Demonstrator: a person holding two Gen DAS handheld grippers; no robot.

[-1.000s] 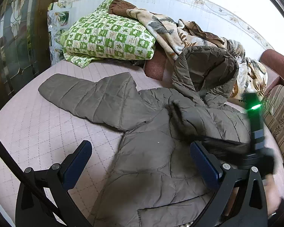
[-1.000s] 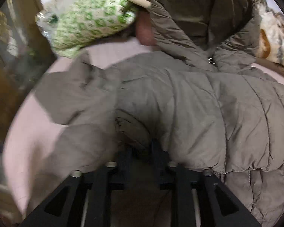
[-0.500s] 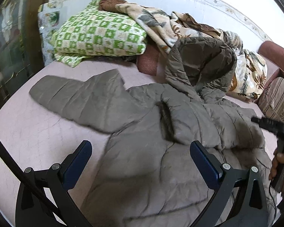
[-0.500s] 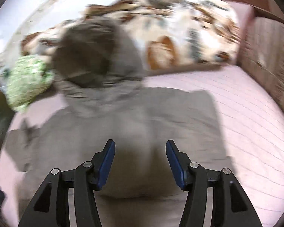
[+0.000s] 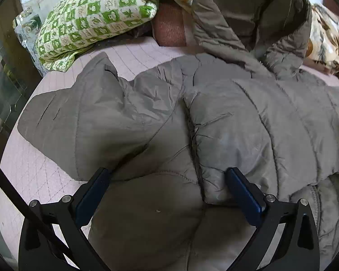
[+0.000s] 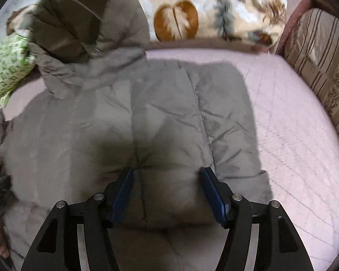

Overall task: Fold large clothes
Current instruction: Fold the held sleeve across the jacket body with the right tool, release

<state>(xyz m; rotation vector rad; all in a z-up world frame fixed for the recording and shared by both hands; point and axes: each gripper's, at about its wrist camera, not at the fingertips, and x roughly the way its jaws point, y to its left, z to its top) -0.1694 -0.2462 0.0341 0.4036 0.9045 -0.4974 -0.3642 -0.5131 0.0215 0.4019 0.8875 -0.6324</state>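
A large olive-grey quilted hooded jacket [image 5: 226, 117] lies spread on a pink quilted bed [image 5: 29, 171]. Its right sleeve is folded across the body; the left sleeve [image 5: 83, 117] lies out to the left. The hood [image 5: 248, 11] rests up against the bedding at the back. My left gripper [image 5: 167, 176] is open, low over the jacket near the folded sleeve's cuff. My right gripper [image 6: 166, 176] is open, just above the jacket's [image 6: 147, 117] right side, holding nothing.
A green checked pillow [image 5: 92, 15] and a leaf-print blanket [image 6: 214, 11] are piled at the head of the bed. A striped cushion [image 6: 323, 63] lines the right edge. Bare pink bed [image 6: 293, 146] shows right of the jacket. A dark cabinet stands at left.
My right gripper let go of the sleeve it carried across the body, opened and swung right. My left gripper moved forward and down, close over the jacket.
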